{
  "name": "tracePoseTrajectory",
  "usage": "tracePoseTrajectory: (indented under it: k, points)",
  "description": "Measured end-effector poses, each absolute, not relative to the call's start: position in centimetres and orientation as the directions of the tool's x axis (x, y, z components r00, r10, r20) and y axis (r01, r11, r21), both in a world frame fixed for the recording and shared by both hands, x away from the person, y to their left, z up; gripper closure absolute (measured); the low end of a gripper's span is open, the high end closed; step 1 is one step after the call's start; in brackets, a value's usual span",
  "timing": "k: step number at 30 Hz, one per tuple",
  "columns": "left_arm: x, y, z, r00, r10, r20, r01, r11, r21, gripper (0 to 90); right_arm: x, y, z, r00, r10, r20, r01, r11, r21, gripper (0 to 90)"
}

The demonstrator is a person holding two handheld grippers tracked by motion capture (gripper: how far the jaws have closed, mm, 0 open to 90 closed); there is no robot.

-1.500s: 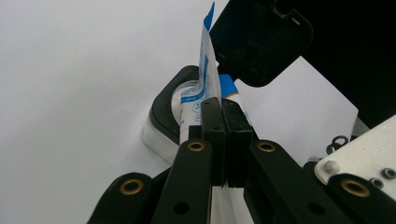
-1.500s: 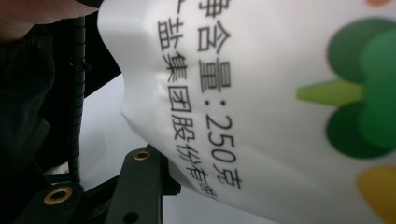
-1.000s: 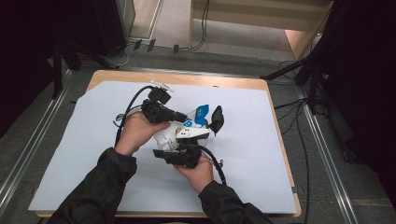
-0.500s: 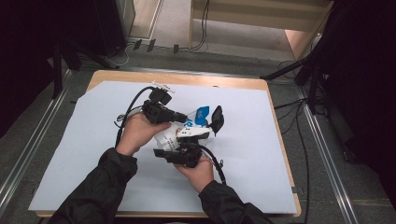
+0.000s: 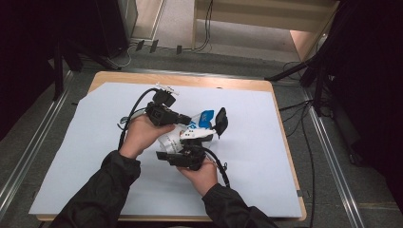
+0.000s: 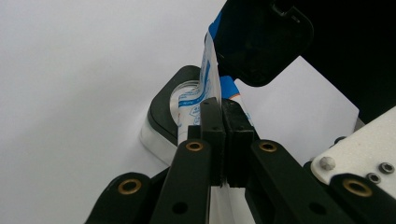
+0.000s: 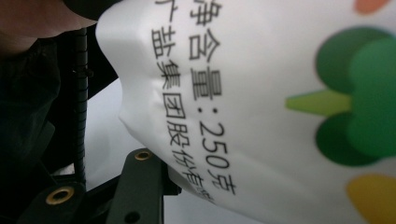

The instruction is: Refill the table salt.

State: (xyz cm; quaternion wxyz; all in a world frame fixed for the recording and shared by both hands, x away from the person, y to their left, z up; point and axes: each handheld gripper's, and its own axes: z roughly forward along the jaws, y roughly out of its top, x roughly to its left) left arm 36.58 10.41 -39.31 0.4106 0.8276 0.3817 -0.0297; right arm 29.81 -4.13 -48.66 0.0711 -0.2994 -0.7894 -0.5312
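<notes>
Nothing's really moved: left gripper (image 6: 219,140) stays clamped on the salt bag (image 5: 190,130) at table centre, can't tell the right gripper's (image 5: 202,137) jaws, container (image 6: 163,112) waits at 9 o'clock, so tilting to pour looks next.

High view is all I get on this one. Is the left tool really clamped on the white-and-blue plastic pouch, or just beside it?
Observer: Clamped. In the left gripper view, the left tool has both jaws pressed together on the thin edge of the white-and-blue plastic pouch.
Operator: What's under the pouch?
Observer: A container with a black top and round opening. The pouch hangs right at that opening, and the black lid stands raised behind it.
Operator: And the right tool?
Observer: The right gripper view shows the pouch's print up close, with "250" and a green vegetable picture. I can't tell whether the right tool is shut.
</notes>
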Motion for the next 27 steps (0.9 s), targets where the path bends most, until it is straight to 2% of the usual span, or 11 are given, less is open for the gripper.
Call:
tracePoseTrajectory:
  k: [10,18,27]
  points:
    - [36.5,10.53,-39.08,0.709,0.607,-0.36,0.65,-0.364,0.668,90.0,29.69,-4.09,-48.46,-0.815,0.392,0.426,0.54,0.251,0.803,60.3]
    - [36.36,10.59,-38.74,0.709,0.605,-0.362,0.649,-0.358,0.671,90.0,29.81,-4.12,-48.96,-0.795,0.387,0.466,0.574,0.232,0.786,65.1]
    - [36.28,10.72,-38.5,0.706,0.609,-0.362,0.648,-0.35,0.676,90.0,29.74,-4.11,-49.02,-0.789,0.384,0.48,0.583,0.221,0.781,65.6]
